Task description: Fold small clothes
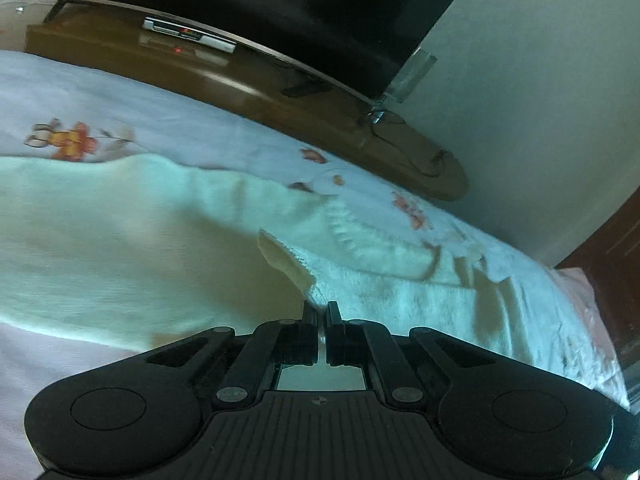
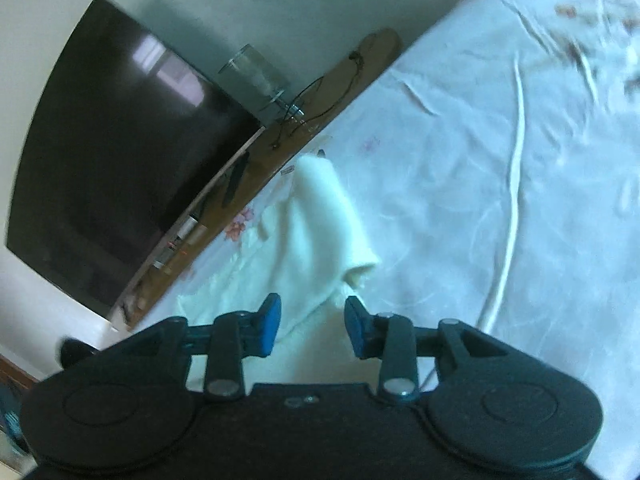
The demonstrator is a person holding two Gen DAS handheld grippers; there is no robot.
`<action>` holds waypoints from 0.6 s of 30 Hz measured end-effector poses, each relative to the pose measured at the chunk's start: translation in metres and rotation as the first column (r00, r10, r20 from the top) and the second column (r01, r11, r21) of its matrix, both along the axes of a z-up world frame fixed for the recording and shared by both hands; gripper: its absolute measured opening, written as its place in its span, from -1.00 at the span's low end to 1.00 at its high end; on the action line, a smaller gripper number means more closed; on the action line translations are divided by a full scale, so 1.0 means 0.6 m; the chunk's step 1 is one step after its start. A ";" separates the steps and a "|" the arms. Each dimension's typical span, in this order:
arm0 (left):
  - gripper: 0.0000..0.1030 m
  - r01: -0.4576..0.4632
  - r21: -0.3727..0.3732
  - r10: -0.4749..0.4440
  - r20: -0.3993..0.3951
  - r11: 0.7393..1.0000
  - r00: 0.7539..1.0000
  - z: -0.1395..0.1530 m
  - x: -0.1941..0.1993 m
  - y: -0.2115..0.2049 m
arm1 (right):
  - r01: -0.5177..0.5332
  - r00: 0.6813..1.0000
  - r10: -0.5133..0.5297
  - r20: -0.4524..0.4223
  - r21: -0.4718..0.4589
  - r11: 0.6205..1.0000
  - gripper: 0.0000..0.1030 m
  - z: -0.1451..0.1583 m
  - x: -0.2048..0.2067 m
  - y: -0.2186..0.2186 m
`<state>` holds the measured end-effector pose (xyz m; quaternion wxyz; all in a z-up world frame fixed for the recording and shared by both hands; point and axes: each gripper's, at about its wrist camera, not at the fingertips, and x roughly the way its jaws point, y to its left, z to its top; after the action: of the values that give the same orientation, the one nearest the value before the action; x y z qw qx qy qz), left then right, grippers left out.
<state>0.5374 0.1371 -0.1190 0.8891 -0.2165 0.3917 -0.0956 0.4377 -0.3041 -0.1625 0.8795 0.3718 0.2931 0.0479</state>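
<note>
A small cream knitted garment [image 1: 132, 232] lies spread on the floral bedsheet [image 1: 180, 128]. My left gripper [image 1: 319, 312] is shut on a fold of the garment's edge, which rises from between the jaws. In the right wrist view the same garment [image 2: 316, 220] lies on the sheet, with one sleeve running away from me and its cuff [image 2: 360, 270] curled open. My right gripper [image 2: 312, 326] is open, its blue pads [image 2: 269, 320] standing apart just above the garment near the cuff, holding nothing.
A dark TV screen [image 2: 120, 152] stands on a brown wooden shelf [image 1: 280, 96] along the bed's far edge, with a glass [image 2: 256, 76] and thin cables [image 2: 320, 100]. A white cord [image 2: 516, 184] runs across the sheet [image 2: 480, 140]. A pale wall [image 1: 540, 100] is behind.
</note>
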 end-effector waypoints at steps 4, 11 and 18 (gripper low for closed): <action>-0.93 -0.012 0.012 0.013 -0.013 1.000 1.000 -0.011 -0.015 0.025 | 0.004 1.000 -0.003 -0.005 0.091 0.996 -0.24 -0.011 0.002 -0.017; -0.93 -0.030 -0.011 0.029 -0.028 0.999 0.999 -0.031 -0.023 0.029 | 0.039 0.998 -0.021 -0.052 0.380 0.924 -0.33 -0.057 0.031 -0.049; -0.93 -0.057 -0.035 0.056 -0.033 0.998 0.998 -0.040 -0.033 0.034 | 0.083 0.995 -0.057 -0.083 0.359 0.930 -0.82 -0.062 0.050 -0.059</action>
<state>0.5176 0.1572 -0.1433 0.8810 -0.2448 0.3980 -0.0739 0.4675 -0.3396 -0.1995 0.7862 0.5391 0.2968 0.0564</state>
